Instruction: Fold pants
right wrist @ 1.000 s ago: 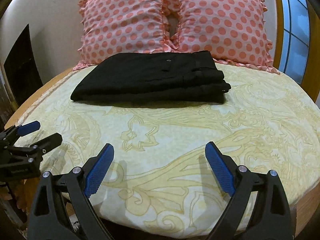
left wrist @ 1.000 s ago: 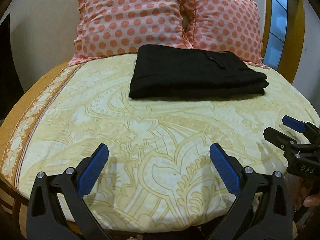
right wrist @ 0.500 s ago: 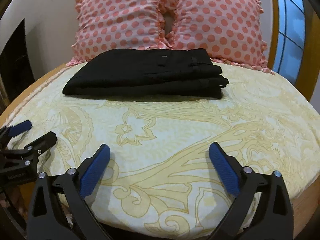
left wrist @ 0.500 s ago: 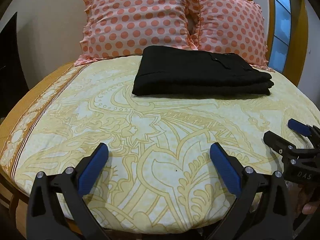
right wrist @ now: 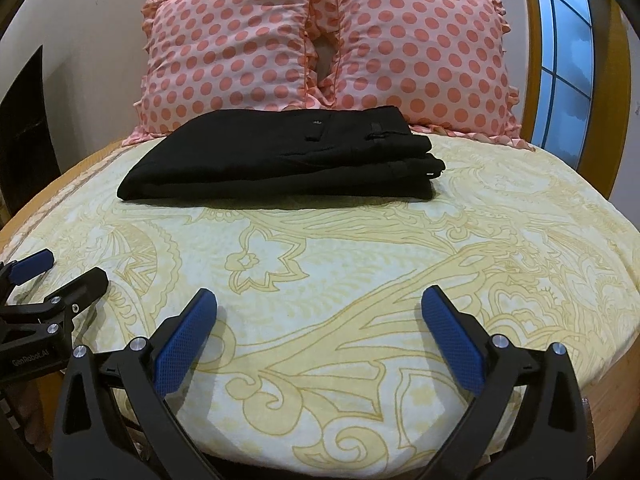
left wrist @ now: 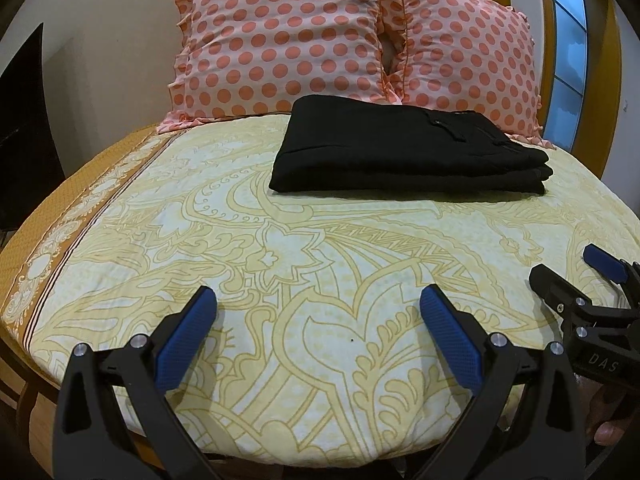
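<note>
"GenRobot.AI" on the left gripper (right wrist: 44, 276), "DAS" on the right gripper (left wrist: 576, 276), both sets of fingers spread, holding nothing, folded black pants (right wrist: 280, 160) on the bed (right wrist: 400, 264) by polka-dot pillows (right wrist: 320, 48), grippers pulled back a bit since earlier

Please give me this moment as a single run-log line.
stage: fold appears done | pants: folded black stack on bed, before pillows | left gripper: open, empty | right gripper: open, empty

We are seeing a yellow patterned bedsheet (left wrist: 320, 300) covering the bed, two polka-dot pillows (right wrist: 240, 52) leaning at the far end, a window (right wrist: 564, 60) far right.
</note>
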Motion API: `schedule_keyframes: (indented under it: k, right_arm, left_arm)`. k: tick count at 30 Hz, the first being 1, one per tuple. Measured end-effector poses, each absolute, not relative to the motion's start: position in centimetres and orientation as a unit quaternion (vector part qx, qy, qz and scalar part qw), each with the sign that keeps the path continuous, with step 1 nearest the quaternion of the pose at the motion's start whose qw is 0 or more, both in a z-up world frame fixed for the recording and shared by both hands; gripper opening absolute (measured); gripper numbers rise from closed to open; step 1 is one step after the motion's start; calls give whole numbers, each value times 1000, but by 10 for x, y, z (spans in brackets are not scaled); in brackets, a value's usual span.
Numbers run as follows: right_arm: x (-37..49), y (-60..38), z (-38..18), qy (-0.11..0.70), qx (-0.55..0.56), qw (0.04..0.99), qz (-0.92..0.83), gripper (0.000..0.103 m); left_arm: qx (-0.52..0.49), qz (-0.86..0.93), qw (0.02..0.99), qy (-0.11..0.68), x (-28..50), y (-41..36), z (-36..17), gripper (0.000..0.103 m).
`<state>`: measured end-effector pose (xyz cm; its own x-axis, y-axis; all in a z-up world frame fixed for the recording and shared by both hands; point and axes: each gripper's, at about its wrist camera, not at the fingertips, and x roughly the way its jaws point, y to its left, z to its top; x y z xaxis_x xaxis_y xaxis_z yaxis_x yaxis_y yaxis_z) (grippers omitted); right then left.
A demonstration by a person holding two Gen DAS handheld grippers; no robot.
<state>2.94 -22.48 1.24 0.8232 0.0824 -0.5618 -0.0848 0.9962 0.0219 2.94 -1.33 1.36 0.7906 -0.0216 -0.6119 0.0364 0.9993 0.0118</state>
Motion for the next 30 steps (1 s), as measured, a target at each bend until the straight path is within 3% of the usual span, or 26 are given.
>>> schedule_keyframes:
  k: [30]
  right_arm:
    - [25,-224,10,284,-2,958,44,102]
  left_arm:
    - [11,-11,946,324,29,-13,14,101]
